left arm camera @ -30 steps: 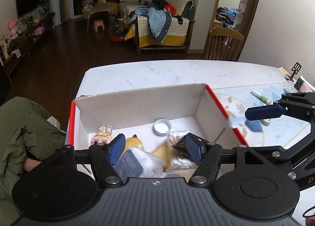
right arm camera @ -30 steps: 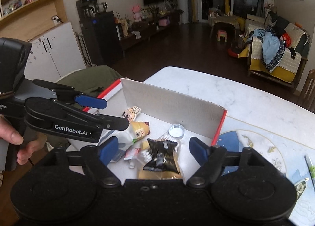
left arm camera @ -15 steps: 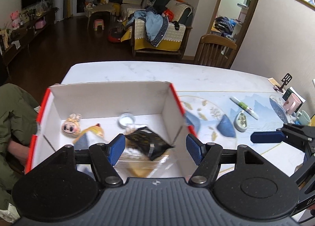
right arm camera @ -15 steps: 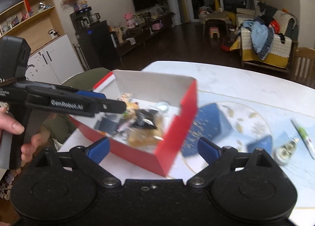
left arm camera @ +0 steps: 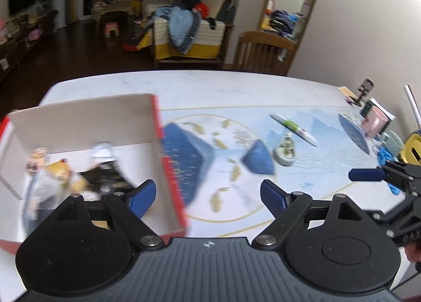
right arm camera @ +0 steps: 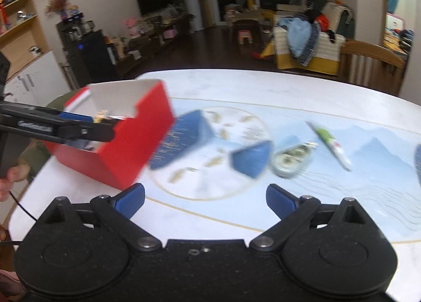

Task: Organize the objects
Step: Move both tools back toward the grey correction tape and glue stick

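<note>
Furthest left of the left tongs (left arm camera: 208,198), the red box (left arm camera: 168,170) already held a small doll (left arm camera: 36,160), an orange toy (left arm camera: 61,170), a white lid (left arm camera: 104,153) and a dark snack packet (left arm camera: 110,183), all blurred; that much of the tidying looked done. Those tongs gripped nothing and their jaws were opening, with only the box's red wall and the printed mat (left arm camera: 226,160) showing between them.

Ahead and to the right of both tongs, two things were left loose on the worktop (right arm camera: 236,83): a correction-tape dispenser (right arm camera: 290,161) and, just beyond it, a green-and-white pen (right arm camera: 332,145), near each other but apart. Further right stood a pink mug (left arm camera: 375,122), whose part in the task I cannot judge. The right tongs (right arm camera: 205,200) were spread about as wide as they go and empty, the dispenser lying ahead and right of their gap; by my reading it was the likely next pick.

A second earlier both tongs hung over the box, the left set narrower. Since then both had swung rightward, so the box sat off to the left and the loose items had come into plain view.
</note>
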`<state>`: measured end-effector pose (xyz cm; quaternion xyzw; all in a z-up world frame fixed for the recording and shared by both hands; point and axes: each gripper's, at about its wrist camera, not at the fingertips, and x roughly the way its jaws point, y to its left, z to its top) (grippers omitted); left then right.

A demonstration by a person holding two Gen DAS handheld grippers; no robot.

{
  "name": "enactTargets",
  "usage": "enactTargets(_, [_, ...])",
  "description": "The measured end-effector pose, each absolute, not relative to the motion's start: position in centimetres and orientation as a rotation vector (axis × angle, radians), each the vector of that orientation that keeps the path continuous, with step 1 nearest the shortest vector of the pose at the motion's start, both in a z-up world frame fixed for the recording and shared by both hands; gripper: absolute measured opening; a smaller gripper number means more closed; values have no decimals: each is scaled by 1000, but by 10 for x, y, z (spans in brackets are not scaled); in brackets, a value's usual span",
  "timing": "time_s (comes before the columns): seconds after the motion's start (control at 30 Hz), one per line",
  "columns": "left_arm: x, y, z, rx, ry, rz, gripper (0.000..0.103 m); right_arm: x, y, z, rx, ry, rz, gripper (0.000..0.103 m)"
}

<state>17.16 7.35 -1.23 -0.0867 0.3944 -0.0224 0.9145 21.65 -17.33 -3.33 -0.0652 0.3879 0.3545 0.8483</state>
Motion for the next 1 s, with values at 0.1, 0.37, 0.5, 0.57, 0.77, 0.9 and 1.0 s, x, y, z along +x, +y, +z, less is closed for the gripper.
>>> enactTargets(0.1, [186,50,-17,-153,821,-78,87,232,-195,-41,-139,828,705,99])
enactTargets(0.37, [227,-6,-48,-103,863,-157,90,284,-236,-52,-155,841,627,99])
enactTargets(0.5, [247,-30,-63,-72,882,-194,90,309,-248,-60,-152,861,604,99])
enactTargets(0.57, [257,-40,-69,-57,886,-217,90,321,-250,-66,-161,868,594,98])
enactTargets(0.77, [290,-65,-90,-41,953,-259,91,356,-247,-82,-191,900,590,94])
enactTargets(0.9, [307,-77,-103,-20,965,-260,96,375,-243,-96,-224,921,586,92])
enactTargets(1.0, [319,-81,-110,-7,958,-253,101,386,-239,-107,-252,938,592,88])
